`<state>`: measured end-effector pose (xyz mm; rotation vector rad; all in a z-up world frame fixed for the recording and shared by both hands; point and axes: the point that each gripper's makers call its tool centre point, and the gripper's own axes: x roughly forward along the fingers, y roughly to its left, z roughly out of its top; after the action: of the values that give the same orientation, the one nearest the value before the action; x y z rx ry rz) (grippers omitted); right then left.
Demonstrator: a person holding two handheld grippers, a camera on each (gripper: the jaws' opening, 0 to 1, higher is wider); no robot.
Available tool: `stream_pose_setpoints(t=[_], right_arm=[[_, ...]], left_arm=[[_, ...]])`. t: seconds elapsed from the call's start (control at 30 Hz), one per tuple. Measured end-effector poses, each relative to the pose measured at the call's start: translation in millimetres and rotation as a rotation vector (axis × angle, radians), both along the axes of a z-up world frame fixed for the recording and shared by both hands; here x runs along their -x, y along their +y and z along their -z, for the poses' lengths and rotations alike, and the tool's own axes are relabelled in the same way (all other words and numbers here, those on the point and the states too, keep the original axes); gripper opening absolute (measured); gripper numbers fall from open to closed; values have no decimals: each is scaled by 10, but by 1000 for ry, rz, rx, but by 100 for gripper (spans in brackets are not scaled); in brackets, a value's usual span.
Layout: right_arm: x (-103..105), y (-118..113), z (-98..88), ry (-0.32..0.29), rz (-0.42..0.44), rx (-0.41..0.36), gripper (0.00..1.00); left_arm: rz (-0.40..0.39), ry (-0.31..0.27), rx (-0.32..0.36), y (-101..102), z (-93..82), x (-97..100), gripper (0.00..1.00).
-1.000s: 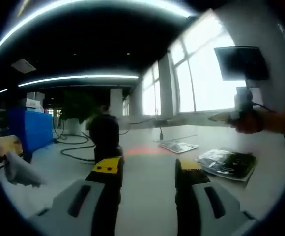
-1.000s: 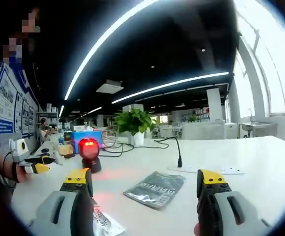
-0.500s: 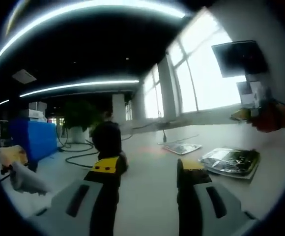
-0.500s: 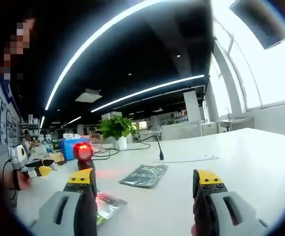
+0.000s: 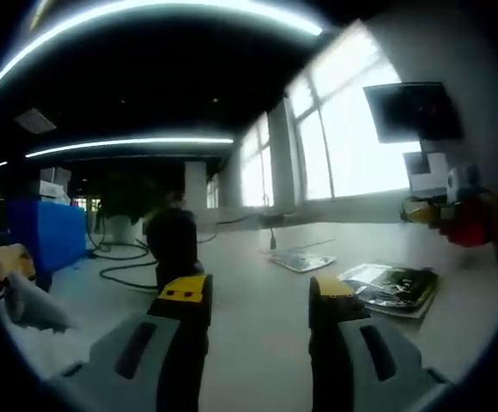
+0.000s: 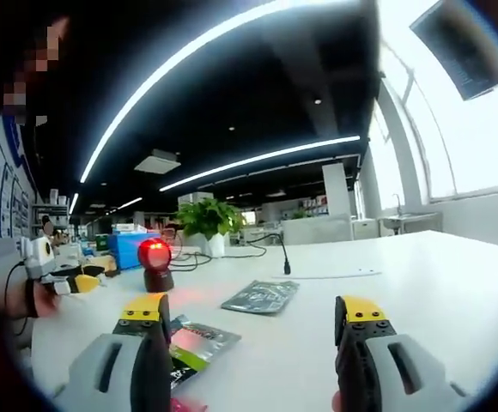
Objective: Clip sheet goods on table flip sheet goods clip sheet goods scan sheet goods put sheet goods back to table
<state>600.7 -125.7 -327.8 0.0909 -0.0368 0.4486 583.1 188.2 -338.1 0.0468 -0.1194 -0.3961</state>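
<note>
Both the left gripper point(image 5: 258, 296) and right gripper point(image 6: 253, 313) hold their fingers spread wide, grasping nothing.

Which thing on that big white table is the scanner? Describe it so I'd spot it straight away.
Start at the long white table and look toward the potted green plant at its far end. In front of the plant stands the scanner, a small dark upright stand. Unlike the flat packets lying nearby, its round head glows red.
</note>
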Motion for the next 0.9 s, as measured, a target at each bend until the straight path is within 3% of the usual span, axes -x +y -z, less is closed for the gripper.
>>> stream_pose_setpoints(t=[0.23,0.57,0.9], right_arm=[[147,116,-81,-18,-6,16,69],[345,451,-239,-51,-78,-3,66],[356,645,-182,-59,-97,60,65]], left_arm=[[16,11,-9,-35,19,10,38],[28,-3,-11,-54,-1,11,36],[25,-8,-19,-49,9,27,36]])
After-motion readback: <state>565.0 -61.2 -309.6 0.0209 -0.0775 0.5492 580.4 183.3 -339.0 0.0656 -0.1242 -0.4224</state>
